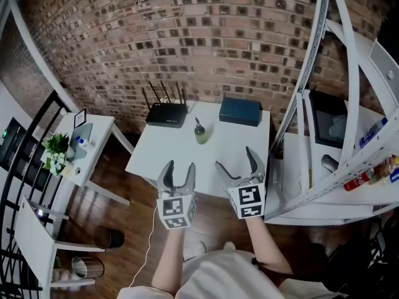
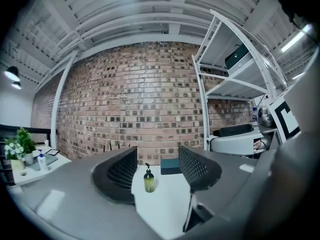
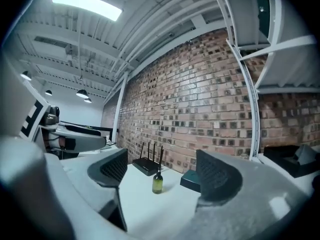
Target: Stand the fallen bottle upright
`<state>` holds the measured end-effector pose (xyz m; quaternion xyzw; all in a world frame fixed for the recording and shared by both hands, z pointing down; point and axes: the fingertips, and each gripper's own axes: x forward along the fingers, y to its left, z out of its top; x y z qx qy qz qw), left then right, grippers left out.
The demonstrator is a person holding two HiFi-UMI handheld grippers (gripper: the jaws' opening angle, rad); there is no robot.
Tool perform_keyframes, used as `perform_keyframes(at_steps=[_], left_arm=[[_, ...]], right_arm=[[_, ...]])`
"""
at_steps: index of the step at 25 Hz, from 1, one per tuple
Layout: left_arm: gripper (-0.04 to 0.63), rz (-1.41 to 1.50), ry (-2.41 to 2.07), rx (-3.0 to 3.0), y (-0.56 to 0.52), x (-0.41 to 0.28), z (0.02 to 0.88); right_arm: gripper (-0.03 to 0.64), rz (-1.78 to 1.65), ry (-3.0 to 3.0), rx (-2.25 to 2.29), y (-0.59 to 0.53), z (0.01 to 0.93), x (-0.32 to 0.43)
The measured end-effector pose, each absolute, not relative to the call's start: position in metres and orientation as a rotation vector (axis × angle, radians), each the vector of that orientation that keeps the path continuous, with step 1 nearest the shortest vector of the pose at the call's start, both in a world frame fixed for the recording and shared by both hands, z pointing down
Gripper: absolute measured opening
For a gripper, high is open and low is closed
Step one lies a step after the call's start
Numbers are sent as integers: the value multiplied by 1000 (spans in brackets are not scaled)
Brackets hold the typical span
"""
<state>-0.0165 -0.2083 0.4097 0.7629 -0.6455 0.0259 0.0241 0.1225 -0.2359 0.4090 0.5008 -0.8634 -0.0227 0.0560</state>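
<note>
The pump bottle (image 1: pixel 201 131) stands upright on the white counter (image 1: pixel 187 167), toward its far side near the brick wall (image 1: pixel 187 30). It holds yellow-green liquid under a dark pump top. A black router (image 1: pixel 166 113) with raised antennas sits just to its left, and a dark teal box (image 1: pixel 240 111) just to its right. The bottle touches neither of them.

Both claws hover at the near edge of the counter, well apart from the bottle and pointing level toward it. The left claw (image 1: pixel 179 167) has its 2 jaws moderately apart with nothing between the pads. In the left gripper view the bottle shows far off in the gap between them. The right claw (image 1: pixel 234 157) is spread wide and also empty. The right gripper view shows the bottle, router and box in the distance between its jaws. The person's forearms reach in from the bottom of the head view.

To the left stands a small side table (image 1: pixel 100 126) with a potted plant (image 1: pixel 56 151). To the right is a white shelf rack (image 1: pixel 349 104).
</note>
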Motion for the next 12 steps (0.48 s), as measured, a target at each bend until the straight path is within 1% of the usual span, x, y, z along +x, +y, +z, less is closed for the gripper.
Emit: perform_keyframes(at_steps=[5, 12], left_arm=[[264, 72, -1969, 2379, -202, -20, 404], [264, 50, -1960, 2360, -192, -48, 405]], right_arm=[[402, -86, -2610, 1564, -230, 403, 122], [402, -110, -2572, 1533, -217, 415, 89]])
